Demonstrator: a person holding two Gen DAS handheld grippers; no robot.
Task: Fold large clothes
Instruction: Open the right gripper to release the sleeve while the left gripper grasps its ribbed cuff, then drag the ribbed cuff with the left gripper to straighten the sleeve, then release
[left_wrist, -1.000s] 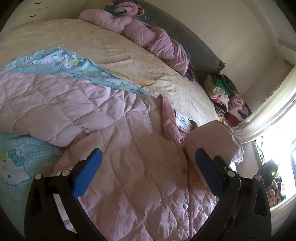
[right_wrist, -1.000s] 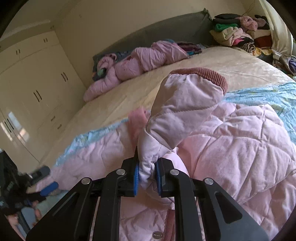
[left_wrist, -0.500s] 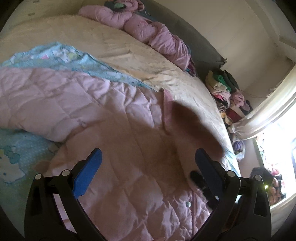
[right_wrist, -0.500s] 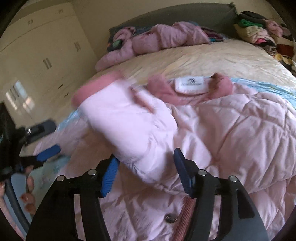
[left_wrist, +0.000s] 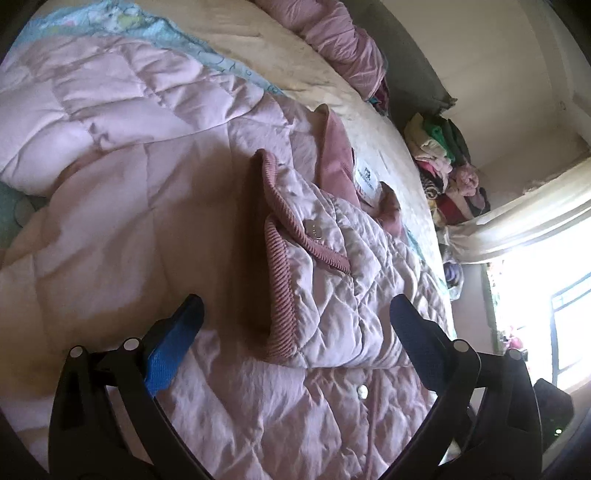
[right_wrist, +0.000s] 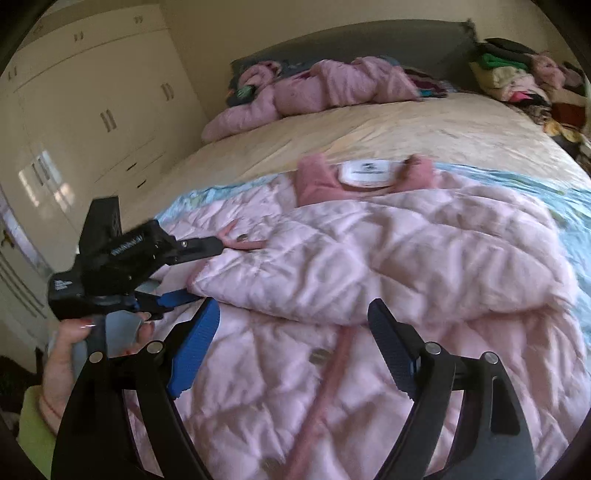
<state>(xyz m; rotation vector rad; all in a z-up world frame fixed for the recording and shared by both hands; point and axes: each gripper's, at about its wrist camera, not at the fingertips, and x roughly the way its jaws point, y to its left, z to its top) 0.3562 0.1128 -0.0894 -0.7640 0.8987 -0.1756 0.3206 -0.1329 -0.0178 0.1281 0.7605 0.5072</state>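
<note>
A pink quilted jacket (right_wrist: 369, 387) lies spread front-up on the bed, its collar and white label (right_wrist: 365, 173) at the far side. One sleeve (right_wrist: 369, 266) is folded across the chest, and its ribbed cuff (left_wrist: 284, 295) lies flat. My left gripper (left_wrist: 295, 317) is open, low over the cuff, one finger on each side and the pads clear of it. From the right wrist view the left gripper (right_wrist: 208, 269) straddles the cuff end. My right gripper (right_wrist: 295, 317) has its jaws opening with nothing pressed between them. The sleeve's near edge lies just ahead of its tips.
A light blue cartoon-print blanket (right_wrist: 569, 199) lies under the jacket on the beige bedspread (right_wrist: 406, 125). Another pink garment (right_wrist: 332, 88) rests by the grey headboard. A clothes pile (right_wrist: 517, 77) sits at the far right corner. Wardrobe doors (right_wrist: 92, 110) stand left, a curtain (left_wrist: 517, 221) right.
My right gripper was shut on the raised sleeve and has since let go and opened. The sleeve now lies across the jacket's front. My left gripper has sunk toward the cuff.
</note>
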